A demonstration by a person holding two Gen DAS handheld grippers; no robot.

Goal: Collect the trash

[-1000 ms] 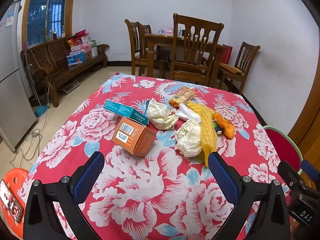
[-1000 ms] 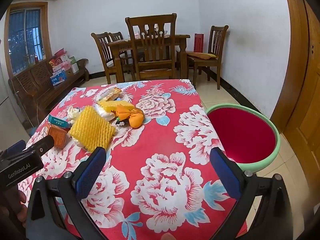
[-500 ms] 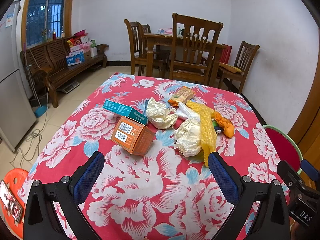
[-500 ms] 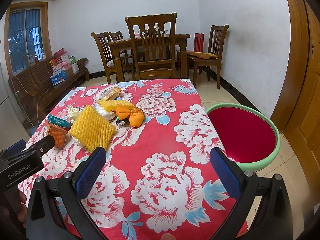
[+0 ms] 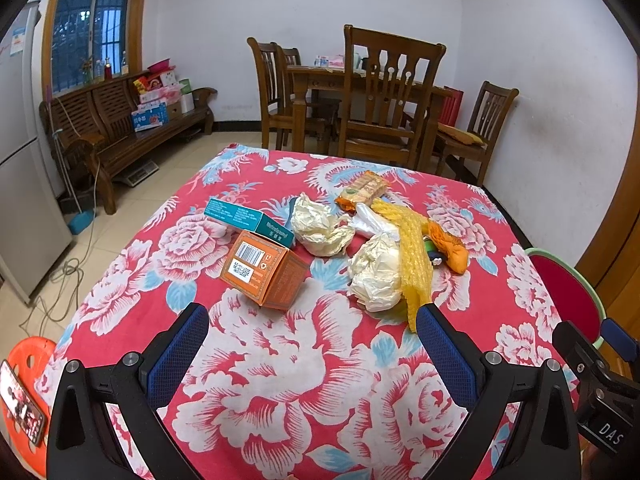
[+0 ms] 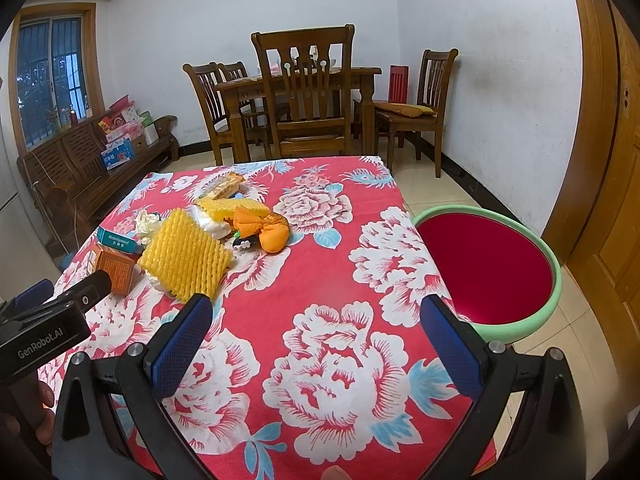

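Trash lies in a heap on the red floral tablecloth (image 5: 304, 360): an orange box (image 5: 264, 269), a teal box (image 5: 248, 220), two crumpled white papers (image 5: 320, 226), a yellow foam net (image 5: 416, 260), an orange cloth piece (image 5: 450, 246) and a snack wrapper (image 5: 362, 190). My left gripper (image 5: 312, 338) is open and empty, just in front of the orange box. My right gripper (image 6: 316, 330) is open and empty over the tablecloth (image 6: 320, 280), with the foam net (image 6: 184, 256) ahead to its left. A red basin with a green rim (image 6: 488, 268) stands beside the table's right edge.
Wooden chairs and a dining table (image 5: 360, 92) stand behind the table. A wooden bench (image 5: 120, 132) with boxes runs along the left wall. An orange stool (image 5: 24, 364) with a phone is at lower left. A wooden door (image 6: 608, 160) is on the right.
My left gripper has crept slightly forward toward the orange box. The right gripper and the trash have not visibly moved.
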